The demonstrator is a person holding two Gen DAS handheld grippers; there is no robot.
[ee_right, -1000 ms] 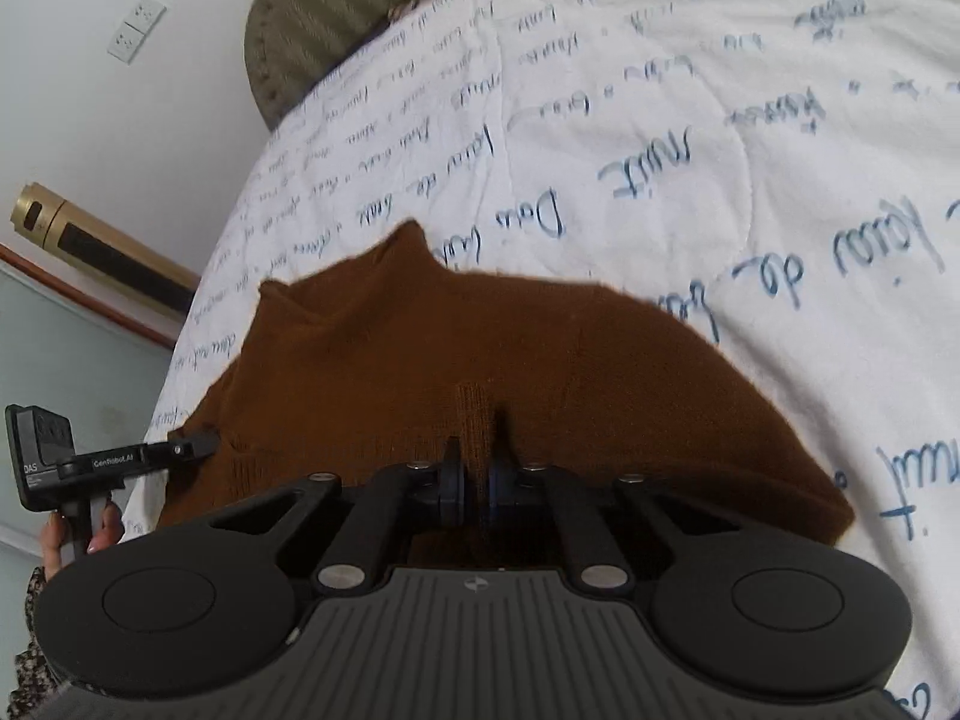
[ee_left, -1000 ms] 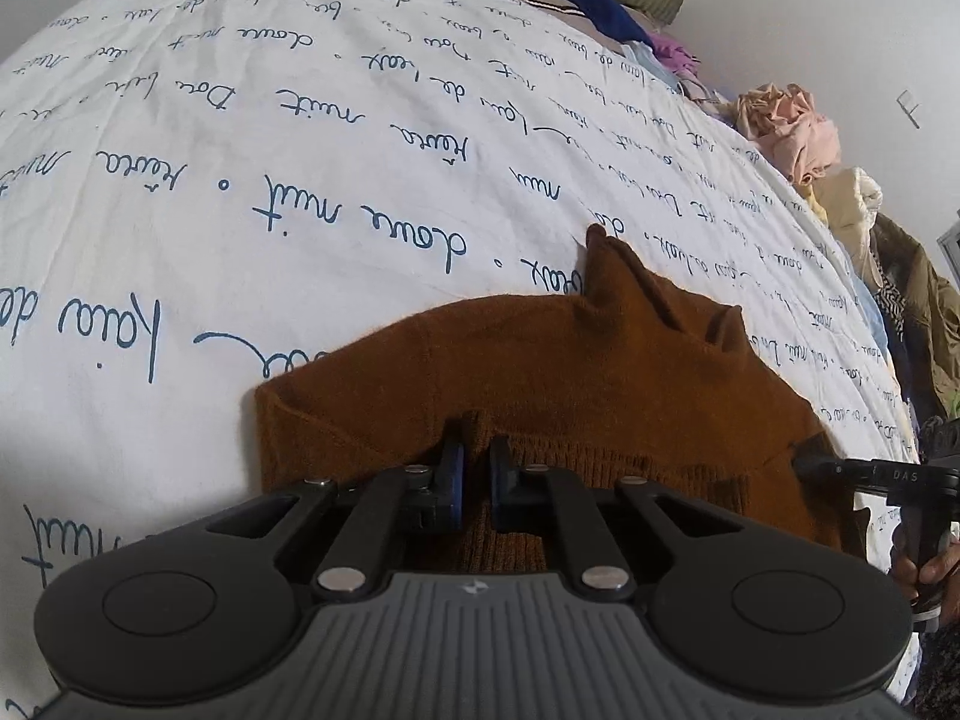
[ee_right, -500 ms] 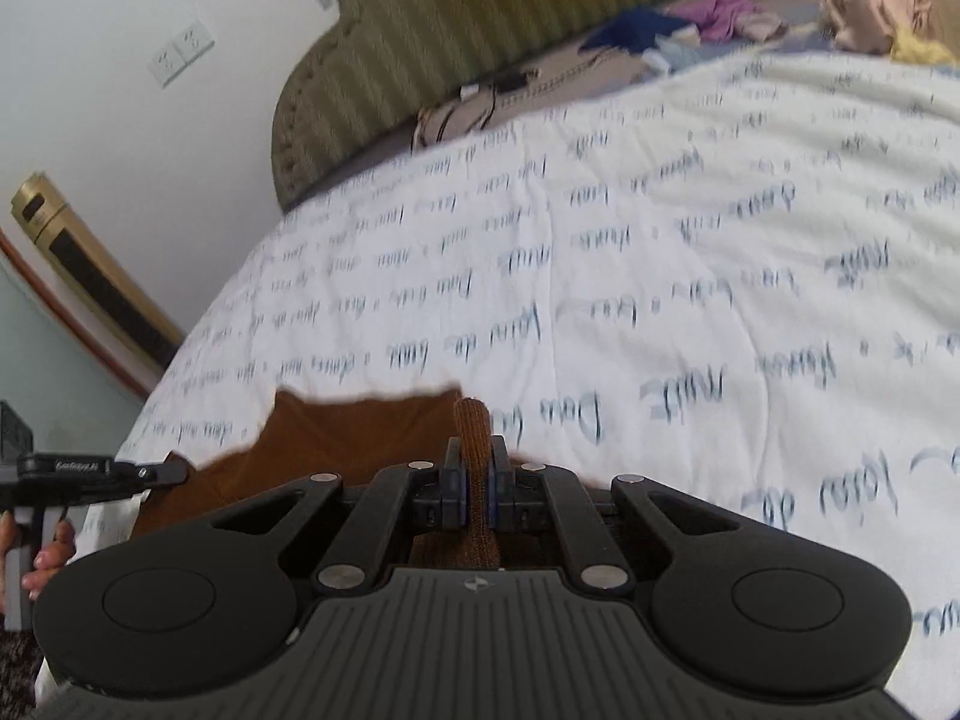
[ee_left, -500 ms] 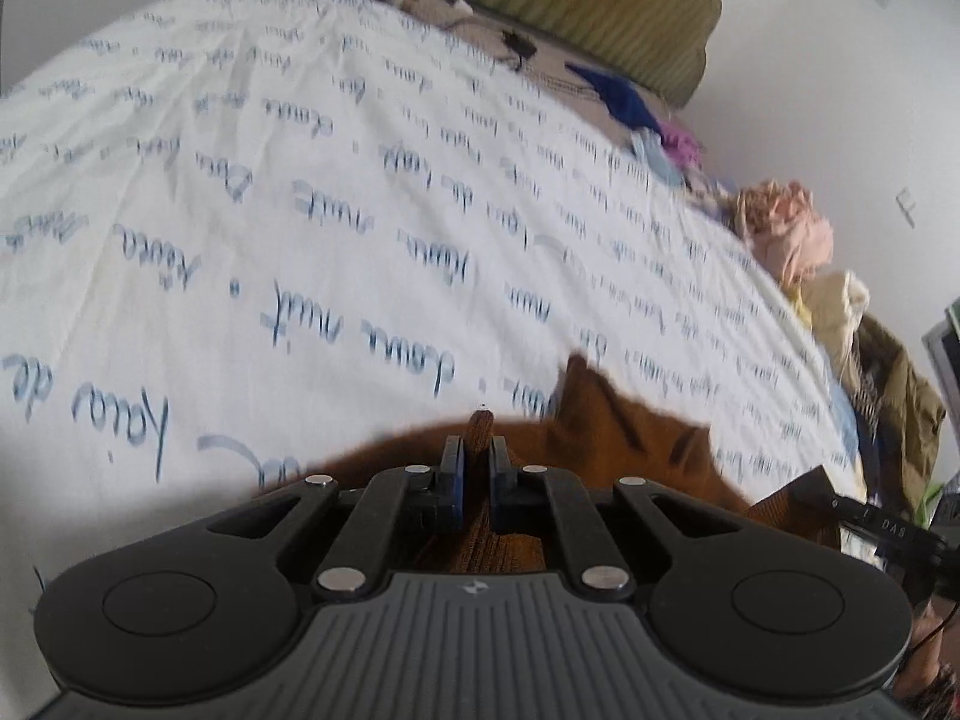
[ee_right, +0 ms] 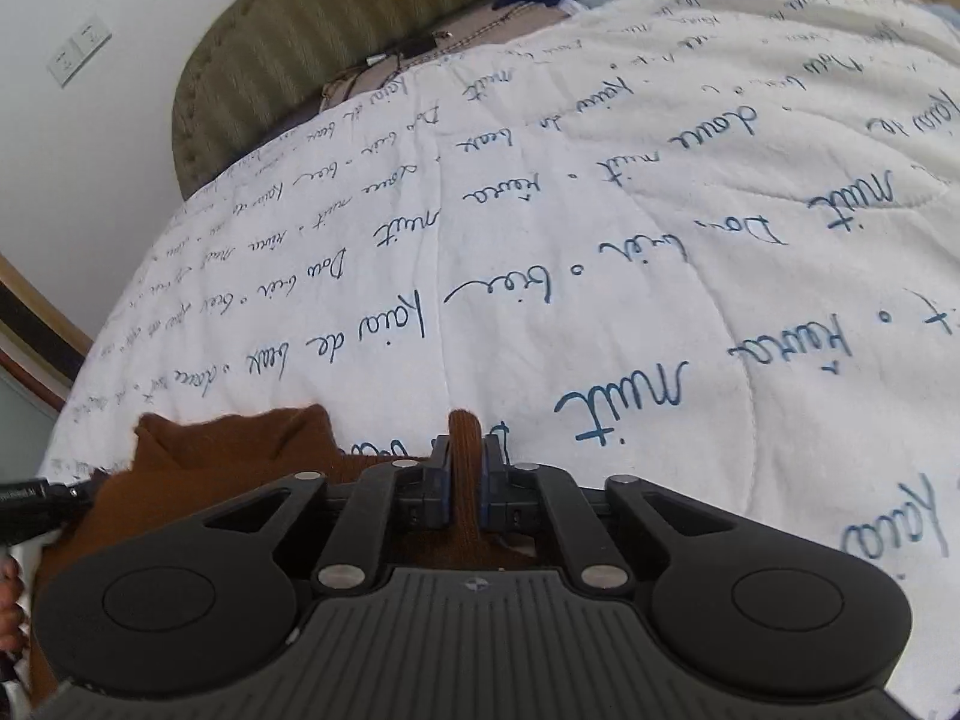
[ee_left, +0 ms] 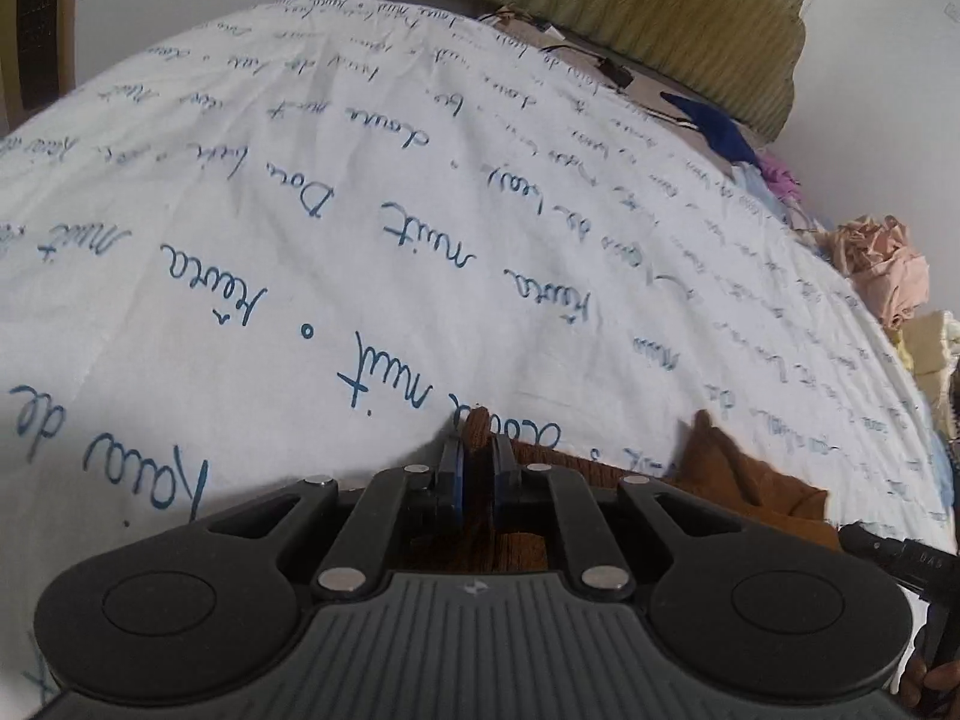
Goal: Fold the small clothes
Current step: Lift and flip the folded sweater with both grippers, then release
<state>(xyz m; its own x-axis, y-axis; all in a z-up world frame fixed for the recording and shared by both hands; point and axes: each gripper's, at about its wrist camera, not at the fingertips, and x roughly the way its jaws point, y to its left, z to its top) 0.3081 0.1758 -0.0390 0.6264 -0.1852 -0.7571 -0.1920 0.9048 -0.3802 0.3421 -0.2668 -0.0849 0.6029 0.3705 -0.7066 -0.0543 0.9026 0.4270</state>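
Observation:
A small rust-brown knitted garment [ee_left: 738, 480] lies at the near edge of the bed, also in the right wrist view [ee_right: 240, 450]. My left gripper [ee_left: 477, 456] is shut on a ribbed fold of it, which pokes up between the blue pads. My right gripper [ee_right: 465, 450] is shut on another ribbed fold of the same garment. Both hold their edge lifted, and most of the garment is hidden under the gripper bodies. The other gripper's tip shows at the right edge of the left wrist view [ee_left: 888, 552] and at the left edge of the right wrist view [ee_right: 36, 504].
The bed has a white quilt [ee_left: 360, 210] printed with blue script. An olive striped headboard [ee_right: 360, 18] stands at the far end. Loose clothes [ee_left: 882, 264] are piled along the bed's far right side. A black cable [ee_left: 606, 66] lies near the headboard.
Both grippers have lifted the garment's edge and carried it forward over the bed. The garment, earlier spread flat ahead, now mostly lies under the grippers.

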